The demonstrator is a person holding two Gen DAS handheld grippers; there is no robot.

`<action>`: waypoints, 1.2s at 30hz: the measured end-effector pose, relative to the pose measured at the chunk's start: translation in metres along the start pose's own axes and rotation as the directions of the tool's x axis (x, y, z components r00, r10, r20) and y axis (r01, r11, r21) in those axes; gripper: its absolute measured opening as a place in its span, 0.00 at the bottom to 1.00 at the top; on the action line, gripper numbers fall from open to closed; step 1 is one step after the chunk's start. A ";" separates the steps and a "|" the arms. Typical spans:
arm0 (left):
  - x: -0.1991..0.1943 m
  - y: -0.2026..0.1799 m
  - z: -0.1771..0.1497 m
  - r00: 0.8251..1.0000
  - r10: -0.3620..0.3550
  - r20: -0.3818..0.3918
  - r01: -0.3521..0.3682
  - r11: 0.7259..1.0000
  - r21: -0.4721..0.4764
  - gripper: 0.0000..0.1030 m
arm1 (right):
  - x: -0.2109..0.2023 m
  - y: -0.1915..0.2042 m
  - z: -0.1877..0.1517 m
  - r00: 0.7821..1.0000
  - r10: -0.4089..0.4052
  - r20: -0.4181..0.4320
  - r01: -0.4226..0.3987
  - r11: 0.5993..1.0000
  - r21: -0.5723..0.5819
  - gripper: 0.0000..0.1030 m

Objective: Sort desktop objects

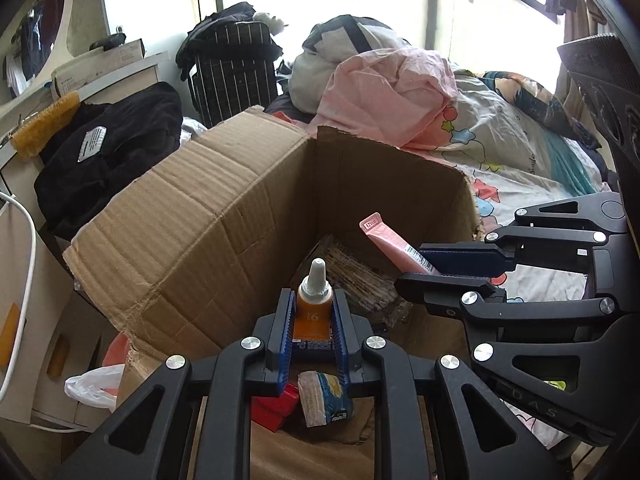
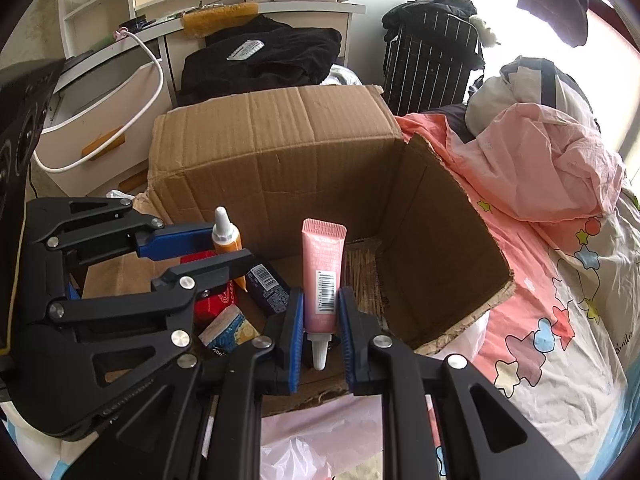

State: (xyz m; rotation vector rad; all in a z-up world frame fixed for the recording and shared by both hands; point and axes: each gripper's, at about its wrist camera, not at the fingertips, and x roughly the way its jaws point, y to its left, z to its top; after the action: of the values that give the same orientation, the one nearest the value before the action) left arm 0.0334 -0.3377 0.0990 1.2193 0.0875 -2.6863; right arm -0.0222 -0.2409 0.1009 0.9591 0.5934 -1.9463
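Note:
My left gripper (image 1: 314, 314) is shut on an orange tube with a white nozzle cap (image 1: 314, 308), held over the open cardboard box (image 1: 224, 208). My right gripper (image 2: 321, 312) is shut on a pink tube (image 2: 323, 276), cap pointing down, also above the box (image 2: 280, 152). Each gripper shows in the other view: the right one (image 1: 452, 270) with the pink tube (image 1: 394, 244), the left one (image 2: 208, 246) with the orange tube (image 2: 226, 238). In the box lie a red packet (image 1: 276, 404), a blue-and-white packet (image 1: 326, 398), a dark small box (image 2: 268, 284) and a bundle of thin sticks (image 1: 360, 276).
The box stands beside a bed with a pink sheet (image 2: 552, 168) and cartoon-print bedding (image 1: 516, 148). Black clothes (image 2: 264, 56) and a white desk with a cable (image 2: 100, 92) are behind it. White and pink plastic bags (image 1: 94, 388) lie by the box's near-left corner.

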 end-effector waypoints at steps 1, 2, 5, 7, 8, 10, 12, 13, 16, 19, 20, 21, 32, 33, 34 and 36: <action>0.002 0.001 0.000 1.000 -0.002 -0.003 0.002 1.000 -0.002 0.18 | 0.003 -0.001 0.000 1.000 -0.001 -0.004 0.001 1.000 0.001 0.15; 0.004 0.001 0.000 1.000 -0.003 -0.006 0.003 1.000 -0.002 0.18 | 0.006 -0.001 -0.001 1.000 -0.002 -0.008 0.002 1.000 0.001 0.15; 0.010 0.001 -0.001 1.000 -0.007 -0.016 0.007 1.000 0.001 0.18 | 0.015 -0.003 0.000 1.000 -0.008 -0.020 0.008 1.000 0.003 0.15; 0.015 0.001 -0.001 1.000 -0.009 -0.022 0.009 1.000 0.003 0.18 | 0.019 -0.004 0.000 1.000 -0.012 -0.026 0.012 1.000 0.005 0.15; 0.017 0.001 -0.001 1.000 -0.008 -0.025 0.008 1.000 0.003 0.18 | 0.021 -0.005 0.000 1.000 -0.013 -0.027 0.014 1.000 0.005 0.15; 0.021 0.002 -0.002 0.999 -0.013 -0.030 0.013 1.000 -0.001 0.18 | 0.025 -0.006 0.000 0.999 -0.013 -0.029 0.013 1.000 0.006 0.15; 0.023 0.001 -0.002 0.999 -0.014 -0.035 0.014 1.000 0.002 0.18 | 0.027 -0.007 0.001 0.999 -0.015 -0.030 0.015 1.000 0.007 0.15; 0.024 0.000 -0.002 0.999 -0.014 -0.037 0.014 1.000 0.004 0.18 | 0.028 -0.008 0.001 0.999 -0.017 -0.030 0.017 1.000 0.009 0.15; 0.022 0.000 -0.003 0.999 0.010 -0.037 -0.010 1.000 0.005 0.20 | 0.030 -0.009 0.001 1.000 -0.013 -0.025 0.014 1.000 0.017 0.15; 0.020 0.000 -0.004 0.999 0.036 -0.038 -0.036 0.999 0.005 0.38 | 0.030 -0.010 0.001 0.999 -0.018 -0.029 0.018 1.000 0.022 0.16; 0.019 0.000 -0.004 0.998 0.045 -0.038 -0.045 0.999 0.005 0.46 | 0.030 -0.011 0.001 0.999 -0.026 -0.034 0.027 0.999 0.027 0.16; 0.018 0.000 -0.005 0.998 0.054 -0.038 -0.053 0.999 0.005 0.62 | 0.031 -0.012 0.001 0.999 -0.033 -0.041 0.035 0.999 0.036 0.16; 0.005 0.003 -0.006 0.997 0.071 -0.042 -0.072 0.997 -0.021 0.90 | 0.001 -0.024 -0.003 0.998 -0.026 0.053 0.020 0.993 0.116 0.75; 0.003 0.001 -0.006 0.996 0.072 -0.043 -0.073 0.997 -0.016 0.90 | -0.002 -0.022 -0.004 0.998 -0.032 0.060 0.025 0.993 0.112 0.76; 0.001 -0.001 -0.006 0.997 0.072 -0.041 -0.072 0.997 -0.011 0.90 | -0.004 -0.021 -0.004 0.997 -0.038 0.063 0.031 0.993 0.110 0.76; -0.002 -0.004 -0.008 0.997 0.069 -0.038 -0.069 0.998 -0.002 0.90 | -0.008 -0.020 -0.006 0.997 -0.040 0.068 0.033 0.994 0.107 0.76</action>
State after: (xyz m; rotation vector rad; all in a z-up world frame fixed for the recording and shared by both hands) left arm 0.0394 -0.3324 0.0953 1.2488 0.0538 -2.6035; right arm -0.0341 -0.2226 0.1050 0.9463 0.4746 -2.0524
